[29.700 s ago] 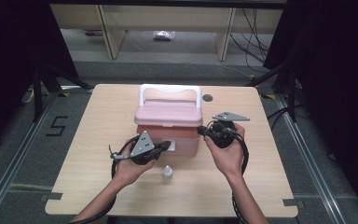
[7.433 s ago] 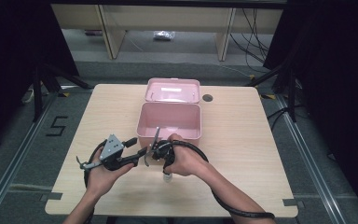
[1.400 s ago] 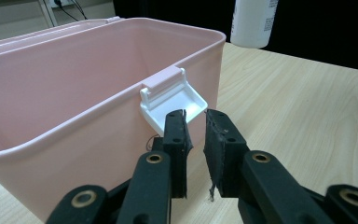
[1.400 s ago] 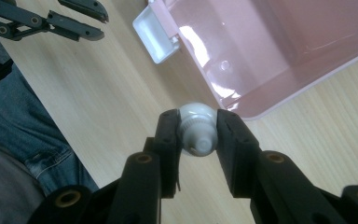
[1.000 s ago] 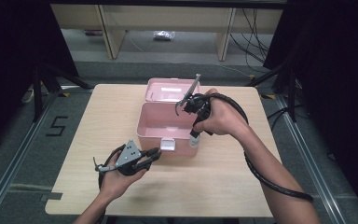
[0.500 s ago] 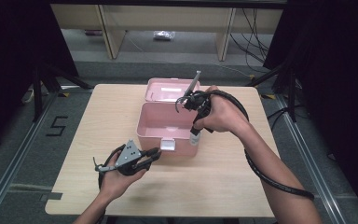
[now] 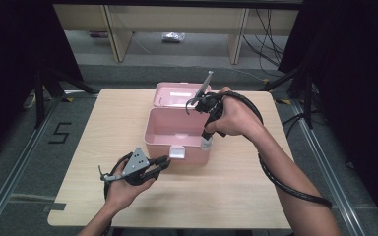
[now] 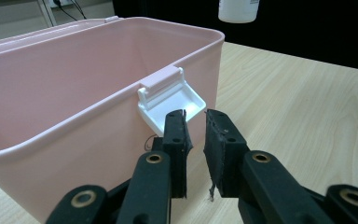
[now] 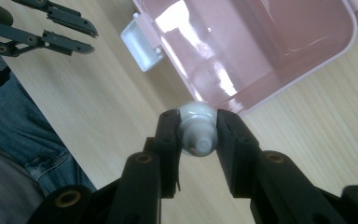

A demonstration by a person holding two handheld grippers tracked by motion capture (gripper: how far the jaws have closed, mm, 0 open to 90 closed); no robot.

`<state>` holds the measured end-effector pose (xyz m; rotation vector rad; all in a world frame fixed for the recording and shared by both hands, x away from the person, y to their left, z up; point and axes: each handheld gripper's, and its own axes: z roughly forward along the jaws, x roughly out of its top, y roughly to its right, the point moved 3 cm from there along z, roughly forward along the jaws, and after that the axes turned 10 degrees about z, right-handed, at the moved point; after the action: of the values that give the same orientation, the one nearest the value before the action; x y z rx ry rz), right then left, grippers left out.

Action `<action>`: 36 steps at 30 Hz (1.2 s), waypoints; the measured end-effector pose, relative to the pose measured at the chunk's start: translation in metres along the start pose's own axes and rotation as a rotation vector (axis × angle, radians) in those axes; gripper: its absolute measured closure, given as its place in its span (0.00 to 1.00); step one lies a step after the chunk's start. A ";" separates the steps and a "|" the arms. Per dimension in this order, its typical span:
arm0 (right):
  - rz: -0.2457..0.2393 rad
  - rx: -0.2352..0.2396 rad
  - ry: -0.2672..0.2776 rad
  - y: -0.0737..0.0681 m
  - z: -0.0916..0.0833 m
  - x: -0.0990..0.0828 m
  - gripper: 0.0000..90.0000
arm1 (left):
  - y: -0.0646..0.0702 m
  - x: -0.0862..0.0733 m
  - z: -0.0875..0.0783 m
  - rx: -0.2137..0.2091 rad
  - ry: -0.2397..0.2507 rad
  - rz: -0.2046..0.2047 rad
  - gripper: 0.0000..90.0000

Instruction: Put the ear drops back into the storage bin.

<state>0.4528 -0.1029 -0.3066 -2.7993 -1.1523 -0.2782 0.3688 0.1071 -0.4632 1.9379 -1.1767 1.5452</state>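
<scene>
Right gripper view: right tool (image 9: 196, 135) hides most of the white bottle (image 9: 195, 133).

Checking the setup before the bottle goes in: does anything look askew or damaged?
Nothing stands out. The pink box sits open and square, and the right hand-held gripper holds the small white bottle by its front right corner.

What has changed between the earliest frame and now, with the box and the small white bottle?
The pink box, shut at first, now stands open with its lid laid back. The small white bottle, which lay on the table in front of the box, is now clamped in the right gripper and held above the box's near right corner. The left gripper has stayed near the latch, holding nothing.
</scene>
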 end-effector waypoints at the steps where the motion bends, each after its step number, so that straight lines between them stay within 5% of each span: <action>1: -0.002 -0.001 0.001 0.000 0.000 0.000 0.79 | 0.000 0.000 0.000 0.000 -0.001 0.001 0.86; 36: 0.046 -0.002 0.034 0.006 -0.017 0.014 0.79 | 0.001 0.000 0.000 -0.002 -0.003 0.002 0.86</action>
<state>0.4642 -0.1001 -0.2870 -2.8071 -1.0791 -0.3214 0.3683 0.1063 -0.4636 1.9385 -1.1815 1.5422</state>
